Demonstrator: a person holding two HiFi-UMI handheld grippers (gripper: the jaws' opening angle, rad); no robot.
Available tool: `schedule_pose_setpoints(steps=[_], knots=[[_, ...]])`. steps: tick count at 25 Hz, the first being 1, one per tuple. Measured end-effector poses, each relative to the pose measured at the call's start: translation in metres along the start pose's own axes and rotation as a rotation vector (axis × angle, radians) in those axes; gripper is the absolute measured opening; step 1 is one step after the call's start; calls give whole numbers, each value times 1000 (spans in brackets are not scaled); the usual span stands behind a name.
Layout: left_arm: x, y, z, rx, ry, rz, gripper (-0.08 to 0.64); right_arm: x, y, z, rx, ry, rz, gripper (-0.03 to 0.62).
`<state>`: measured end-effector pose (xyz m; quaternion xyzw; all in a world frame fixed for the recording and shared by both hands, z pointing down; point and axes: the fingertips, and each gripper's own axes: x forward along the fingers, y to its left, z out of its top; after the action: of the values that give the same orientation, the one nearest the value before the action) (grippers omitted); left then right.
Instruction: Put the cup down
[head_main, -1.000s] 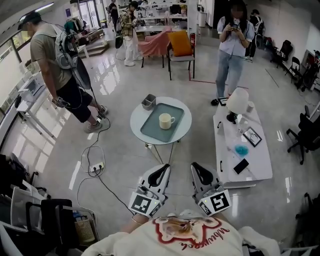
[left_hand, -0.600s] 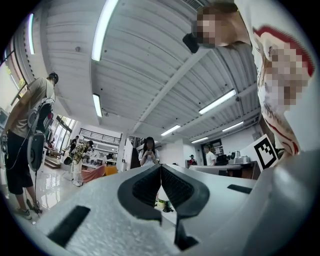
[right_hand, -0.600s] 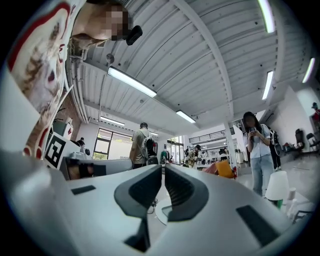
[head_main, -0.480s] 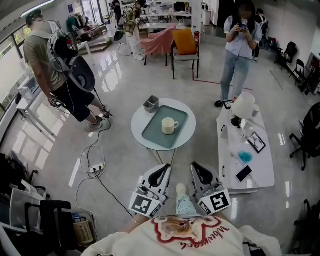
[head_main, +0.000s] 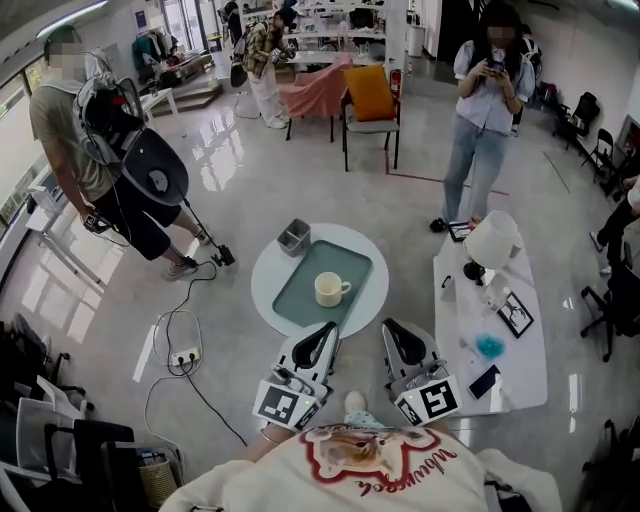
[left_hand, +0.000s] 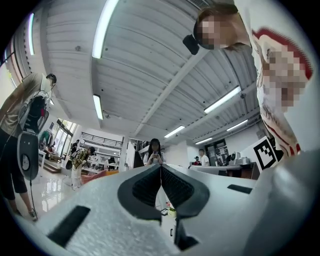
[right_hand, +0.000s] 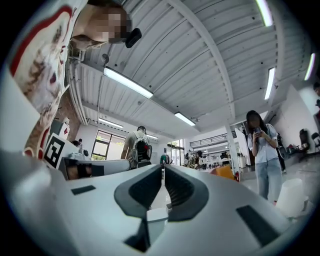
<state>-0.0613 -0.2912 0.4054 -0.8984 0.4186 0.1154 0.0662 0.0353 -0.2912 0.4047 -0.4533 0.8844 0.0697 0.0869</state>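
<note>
A cream cup (head_main: 329, 289) stands upright on a grey-green tray (head_main: 350, 262) on the round white table (head_main: 268, 283). Its handle points right. My left gripper (head_main: 329, 329) is shut and empty, its tips just short of the table's near rim below the cup. My right gripper (head_main: 389, 327) is also shut and empty, beside the table's near right edge. In the left gripper view the left gripper (left_hand: 160, 167) points slightly upward with jaws closed tip to tip. The right gripper (right_hand: 163, 170) looks the same in its own view. The cup shows in neither gripper view.
A small grey box (head_main: 293, 237) sits at the table's far left rim. A long white table (head_main: 463, 330) with a lamp (head_main: 487, 243), a phone and small items stands to the right. People stand at left (head_main: 95, 150) and far right (head_main: 484, 110). A cable and power strip (head_main: 183, 355) lie on the floor at left.
The round table with tray and cup has come much nearer in the head view. Both grippers have travelled forward together and now reach its near rim, still shut.
</note>
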Motion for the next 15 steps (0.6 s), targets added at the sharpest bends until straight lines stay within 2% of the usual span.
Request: schedule_pose_setpoints(steps=[8, 13, 15], knots=[[68, 52, -15, 7, -3, 50, 15, 68, -58, -6, 6, -10, 49, 35], [108, 69, -19, -13, -3, 55, 15, 100, -84, -11, 6, -17, 76, 35], [116, 76, -23, 2, -2, 67, 15, 109, -92, -15, 15, -12, 82, 35]])
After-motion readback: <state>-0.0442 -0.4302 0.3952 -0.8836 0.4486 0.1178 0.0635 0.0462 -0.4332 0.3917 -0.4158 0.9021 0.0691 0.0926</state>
